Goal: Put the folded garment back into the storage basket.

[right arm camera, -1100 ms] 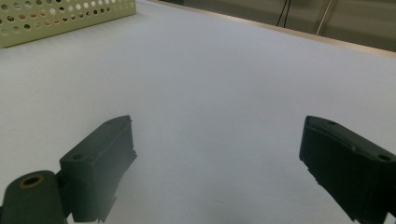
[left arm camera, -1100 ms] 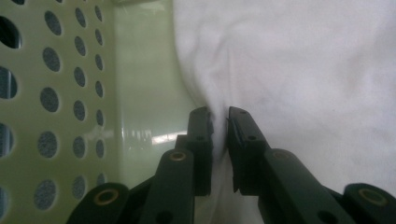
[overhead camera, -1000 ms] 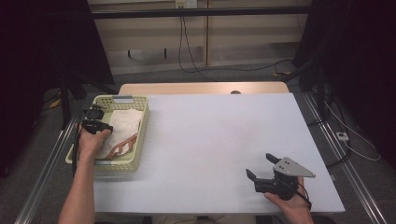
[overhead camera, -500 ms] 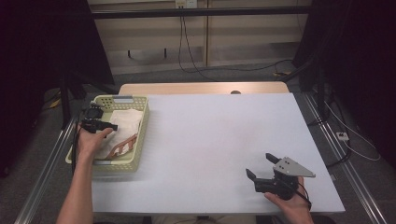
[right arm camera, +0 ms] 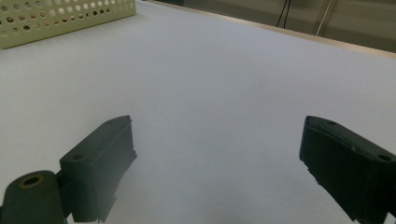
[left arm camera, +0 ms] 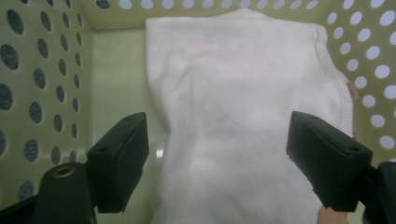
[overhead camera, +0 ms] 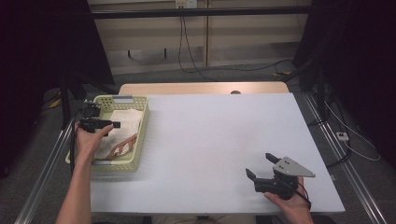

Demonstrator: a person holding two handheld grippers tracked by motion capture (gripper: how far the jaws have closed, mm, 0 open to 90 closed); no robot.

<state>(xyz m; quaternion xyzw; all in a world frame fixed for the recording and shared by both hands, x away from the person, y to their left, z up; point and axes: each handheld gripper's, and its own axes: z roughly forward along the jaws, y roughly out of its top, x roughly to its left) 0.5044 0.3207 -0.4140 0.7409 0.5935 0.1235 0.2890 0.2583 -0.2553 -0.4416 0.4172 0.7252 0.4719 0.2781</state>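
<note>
A person's left gripper (overhead camera: 103, 124) hovered over the pale green perforated basket (overhead camera: 140, 140) at the left edge of the counter (overhead camera: 210, 140), its fingers (left arm camera: 119, 161) having just been opening and now spread wide above a folded white cloth (left arm camera: 243, 116). Nothing sat between them; seen through the left gripper view, the cloth lay flat on the basket floor, free of both pads. In the high view the cloth (overhead camera: 125, 122) rested toward the basket's far end, with a second piece of fabric trimmed in reddish brown (overhead camera: 122, 147) lying beside it nearer the person. The right gripper (overhead camera: 262, 170) waited well apart at the counter's near right corner, its fingers (right arm camera: 100, 165) also wide and holding nothing over bare white surface. By the look of it, the cloth had been set down in the basket and that part of the work appeared finished. Whether more laundry remained to be handled could not be told; no other item lay out on the counter.
</note>
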